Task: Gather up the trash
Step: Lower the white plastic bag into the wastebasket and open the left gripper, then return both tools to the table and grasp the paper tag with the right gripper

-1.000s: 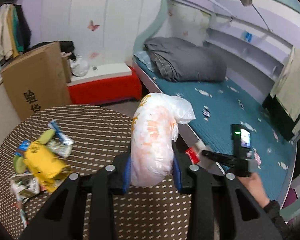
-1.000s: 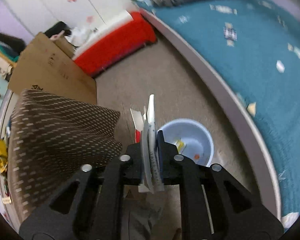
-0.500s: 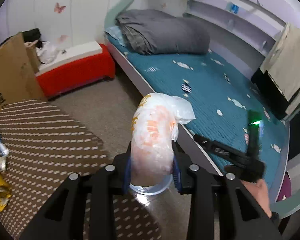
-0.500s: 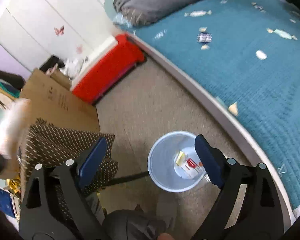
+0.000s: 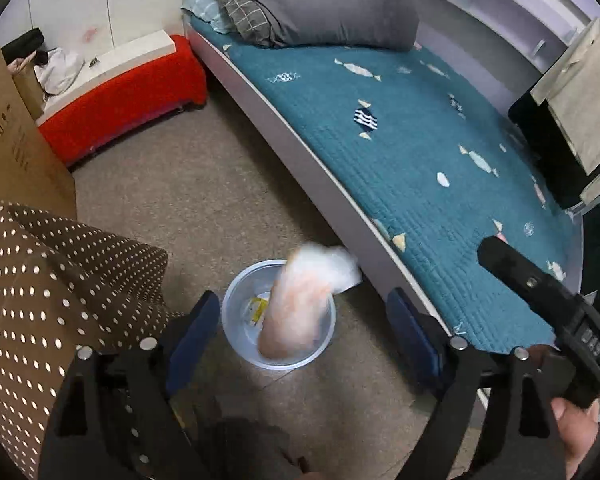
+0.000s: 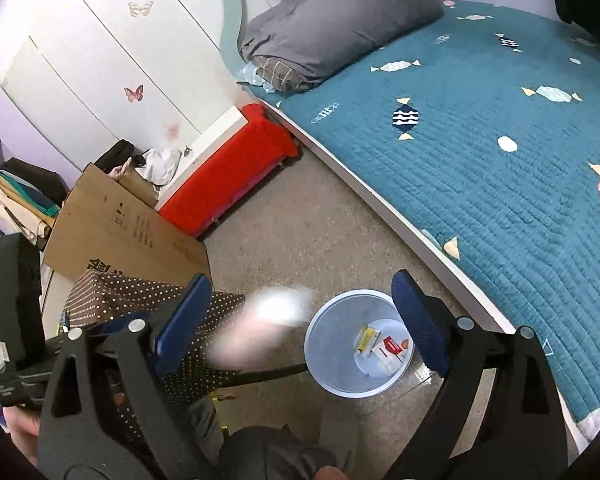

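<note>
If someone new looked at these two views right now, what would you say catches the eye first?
Probably the blurred white and orange bag, loose in the air over the pale blue bin on the floor beside the bed. The left gripper frames it, jaws opening with nothing pressed between them. After that, the red bench against the wall and the brown dotted tablecloth stand out.

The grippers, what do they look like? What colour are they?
Both match. The left gripper and the right gripper each have two black, angular fingers with cut-out holes and round silver bolt heads. Blue pads line the inner faces of the tips. In the left wrist view, the other gripper's black handle carries a small panel with light markings. No cables show.
</note>
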